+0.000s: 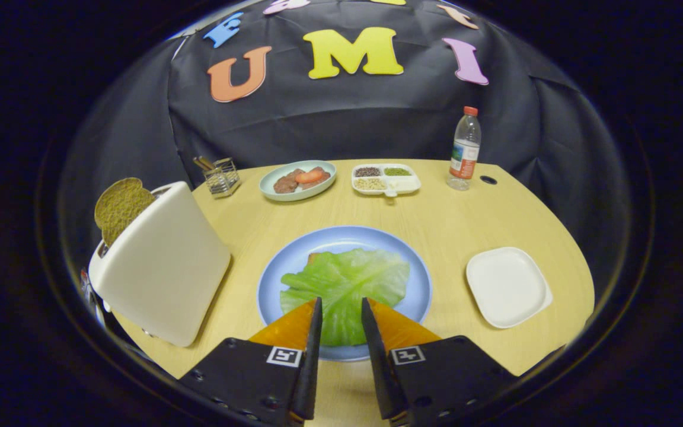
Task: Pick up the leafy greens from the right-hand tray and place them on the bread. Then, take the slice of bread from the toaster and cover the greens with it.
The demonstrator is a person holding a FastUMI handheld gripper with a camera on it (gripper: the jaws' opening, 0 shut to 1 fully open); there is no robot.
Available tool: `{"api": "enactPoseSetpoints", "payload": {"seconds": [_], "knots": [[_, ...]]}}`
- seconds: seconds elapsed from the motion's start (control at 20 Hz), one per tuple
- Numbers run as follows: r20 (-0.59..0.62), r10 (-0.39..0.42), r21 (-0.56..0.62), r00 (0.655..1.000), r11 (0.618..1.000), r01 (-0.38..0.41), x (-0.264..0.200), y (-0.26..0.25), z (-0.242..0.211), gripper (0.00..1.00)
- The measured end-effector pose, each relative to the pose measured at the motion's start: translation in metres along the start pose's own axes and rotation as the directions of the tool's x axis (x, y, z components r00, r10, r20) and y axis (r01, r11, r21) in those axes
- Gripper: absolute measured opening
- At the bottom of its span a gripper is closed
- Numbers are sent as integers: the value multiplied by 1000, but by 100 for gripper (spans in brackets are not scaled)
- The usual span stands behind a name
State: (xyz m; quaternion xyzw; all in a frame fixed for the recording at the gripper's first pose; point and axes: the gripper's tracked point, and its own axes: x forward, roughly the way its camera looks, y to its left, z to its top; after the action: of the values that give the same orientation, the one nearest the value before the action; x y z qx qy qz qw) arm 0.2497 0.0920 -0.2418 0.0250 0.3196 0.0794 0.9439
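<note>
The gripper (pixel 341 308) stands over the near edge of the leafy greens (pixel 344 284), fingers parted and pinching nothing. Greens lie on the blue plate (pixel 418 279), covering bread (pixel 312 258). A second slice (pixel 119 207) stands in the toaster (pixel 163 267); the right-hand tray (pixel 507 287) is bare.

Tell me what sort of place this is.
Probably a staged kitchen table in a recording booth: a toaster holding bread, lettuce on a blue plate, and black cloth behind.
</note>
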Motion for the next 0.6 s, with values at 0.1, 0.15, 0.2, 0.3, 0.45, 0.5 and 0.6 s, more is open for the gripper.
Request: {"api": "enactPoseSetpoints", "payload": {"seconds": [0.1, 0.15, 0.2, 0.3, 0.45, 0.5, 0.6], "knots": [[29, 3, 18, 1000, 1000, -4, -13, 2, 12, 60], [49, -14, 18, 999, 1000, 14, -21, 0, 20, 70], [71, -34, 14, 997, 999, 33, -30, -2, 29, 80], [118, -54, 12, 992, 999, 53, -46, 2, 47, 98], [145, -64, 18, 987, 998, 62, -68, 17, 66, 96], [150, -59, 21, 987, 998, 57, -76, 25, 72, 96], [167, -24, 26, 986, 999, 19, -90, 48, 84, 96]]}}
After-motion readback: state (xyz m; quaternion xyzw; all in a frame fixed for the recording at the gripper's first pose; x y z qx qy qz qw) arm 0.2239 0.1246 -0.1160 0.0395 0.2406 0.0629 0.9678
